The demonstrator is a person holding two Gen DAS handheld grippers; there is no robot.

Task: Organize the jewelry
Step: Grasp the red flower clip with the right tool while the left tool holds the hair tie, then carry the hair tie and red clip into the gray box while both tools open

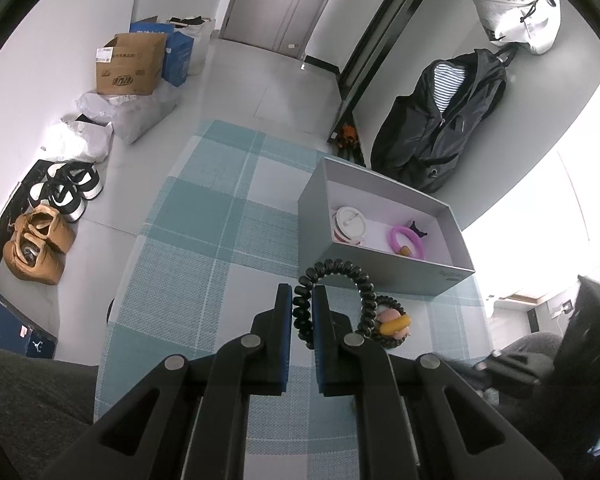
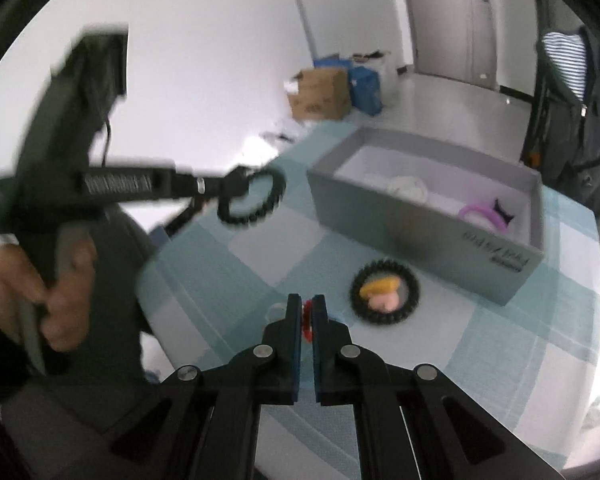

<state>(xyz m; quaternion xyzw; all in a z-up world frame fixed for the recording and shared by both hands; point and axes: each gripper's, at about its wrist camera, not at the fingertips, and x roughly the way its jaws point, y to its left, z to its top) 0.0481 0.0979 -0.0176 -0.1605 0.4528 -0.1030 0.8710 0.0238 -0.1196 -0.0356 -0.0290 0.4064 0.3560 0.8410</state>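
1. Left gripper (image 1: 302, 300): clenched on a black spiral-coil hair tie (image 1: 332, 280), which hangs raised above the teal-and-white checked tablecloth (image 1: 204, 240), just short of the open grey cardboard box (image 1: 384, 276).
2. Right gripper (image 2: 307, 312): clamped on a small red beaded item (image 2: 308, 318), low over the tablecloth's near edge; blur hides what it is.
3. Box contents: a white round case (image 1: 352, 224) and a pink ring-shaped band with a black bow (image 1: 406, 240), both on the box floor.
4. A second black coil tie with a yellow-and-pink charm (image 2: 384, 292) lies on the cloth beside the box's near wall.
5. Step in hand, as judged: carrying held pieces to the box. The next move calls for clearing the near wall, then releasing over bare floor.
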